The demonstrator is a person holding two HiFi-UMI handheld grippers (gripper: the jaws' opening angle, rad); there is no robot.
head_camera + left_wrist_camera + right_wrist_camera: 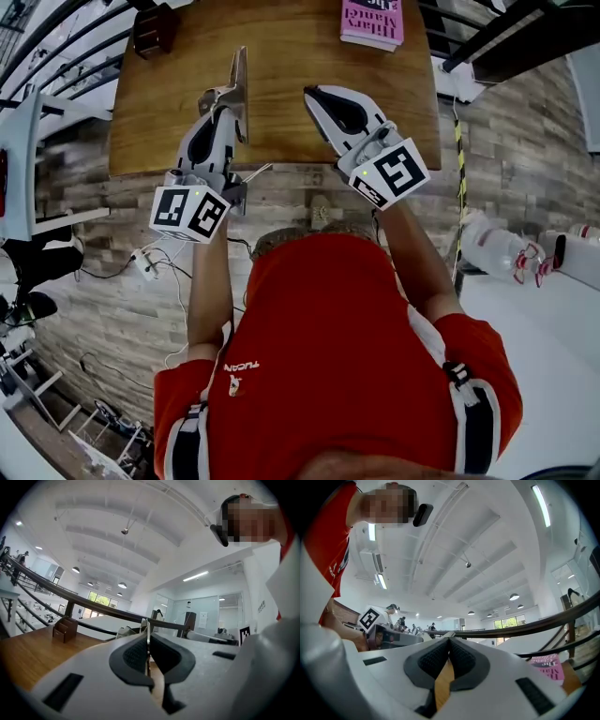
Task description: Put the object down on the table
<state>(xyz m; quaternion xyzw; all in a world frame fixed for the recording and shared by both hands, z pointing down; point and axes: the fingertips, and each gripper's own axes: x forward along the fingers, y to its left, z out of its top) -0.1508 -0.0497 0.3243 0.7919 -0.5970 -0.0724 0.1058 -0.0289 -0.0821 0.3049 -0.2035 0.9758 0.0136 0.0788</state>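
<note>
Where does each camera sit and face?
Head view: on the head, steeply down on the table; shirt, arms, left gripper, right gripper show.
Left gripper view: on left gripper, along jaws shut on a metal piece, toward the box; torso at right.
Right gripper view: on right gripper, along shut jaws, ceiling above, book right; sleeve left.
Shared: head and left, the box; head and right, the book.

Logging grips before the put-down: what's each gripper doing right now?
Left gripper: closed on a thin flat object.
Right gripper: closed, holding nothing.
</note>
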